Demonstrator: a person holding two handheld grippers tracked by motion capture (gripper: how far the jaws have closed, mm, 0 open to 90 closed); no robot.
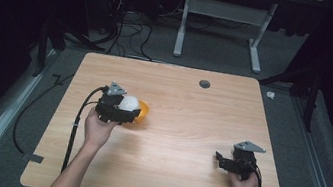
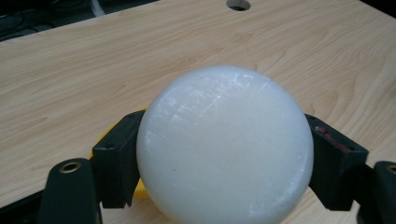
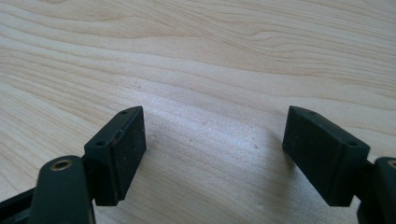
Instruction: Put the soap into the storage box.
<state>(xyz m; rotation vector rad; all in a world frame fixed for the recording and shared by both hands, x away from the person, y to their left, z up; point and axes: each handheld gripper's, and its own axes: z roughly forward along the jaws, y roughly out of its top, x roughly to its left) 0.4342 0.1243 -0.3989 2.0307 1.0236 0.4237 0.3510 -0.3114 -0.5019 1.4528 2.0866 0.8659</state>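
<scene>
Dark floor and loose cables surround my worktop [image 1: 188, 102], pale wood with a small round hole [image 1: 204, 84] near its far edge. Toward the left edge, about midway between near and far, my left gripper [image 1: 127, 112] clamps a white ball [image 1: 129, 102], one jaw on each side at its widest part, as its own view shows [image 2: 224, 144]. I judge that grip is chosen so the smooth round surface cannot squirt out. Being a sphere, the ball has no long axis and points nowhere in particular; only faint scuffs mark its top. Just behind and under it sits an orange bowl [image 1: 143, 112], its rim peeking out to the right of the ball, and a yellow sliver shows beside the left jaw in the gripper view [image 2: 140, 189]. I cannot tell whether the ball touches the bowl or hangs just above it. Over by the near right corner, my right gripper [image 1: 222, 161] rests low with its jaws spread wide and nothing between them, bare wood beneath [image 3: 210, 140]; I read it as parked out of the way.
</scene>
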